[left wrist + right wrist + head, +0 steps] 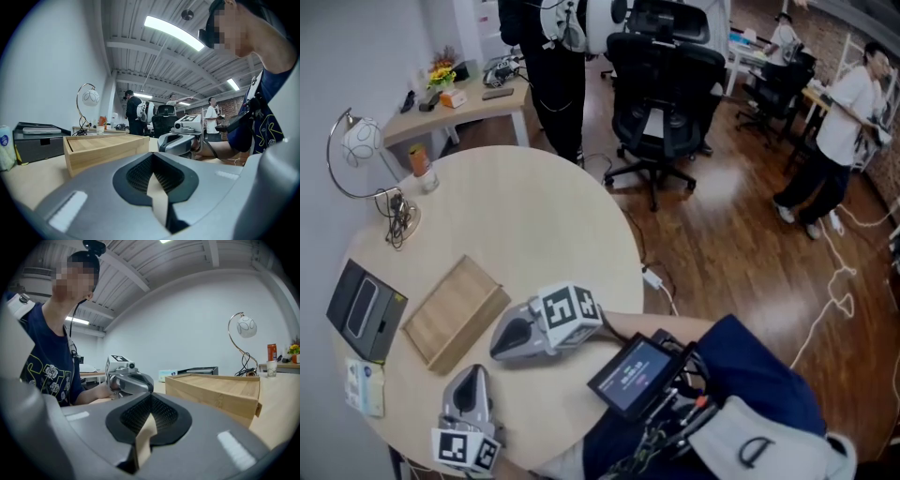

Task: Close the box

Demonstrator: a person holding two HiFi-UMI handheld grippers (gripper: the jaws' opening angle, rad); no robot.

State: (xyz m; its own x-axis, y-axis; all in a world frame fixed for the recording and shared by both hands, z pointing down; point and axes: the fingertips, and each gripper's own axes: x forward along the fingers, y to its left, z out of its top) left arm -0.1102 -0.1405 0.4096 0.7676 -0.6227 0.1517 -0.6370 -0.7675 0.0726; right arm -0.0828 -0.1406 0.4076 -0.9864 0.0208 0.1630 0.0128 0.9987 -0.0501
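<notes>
Head view: the wooden box (455,312) lies flat on the round table (544,216), lid down, at 10 o'clock from the right gripper (499,345) and 12 o'clock from the left gripper (472,373). Both grippers rest on the tabletop.

Left gripper view: the jaws are pressed together with nothing between them. The box (105,149) sits near, at 11 o'clock, not touched.

Right gripper view: these jaws are also closed and empty. The box (215,390) stands at 2 o'clock, apart from the tips.
</notes>
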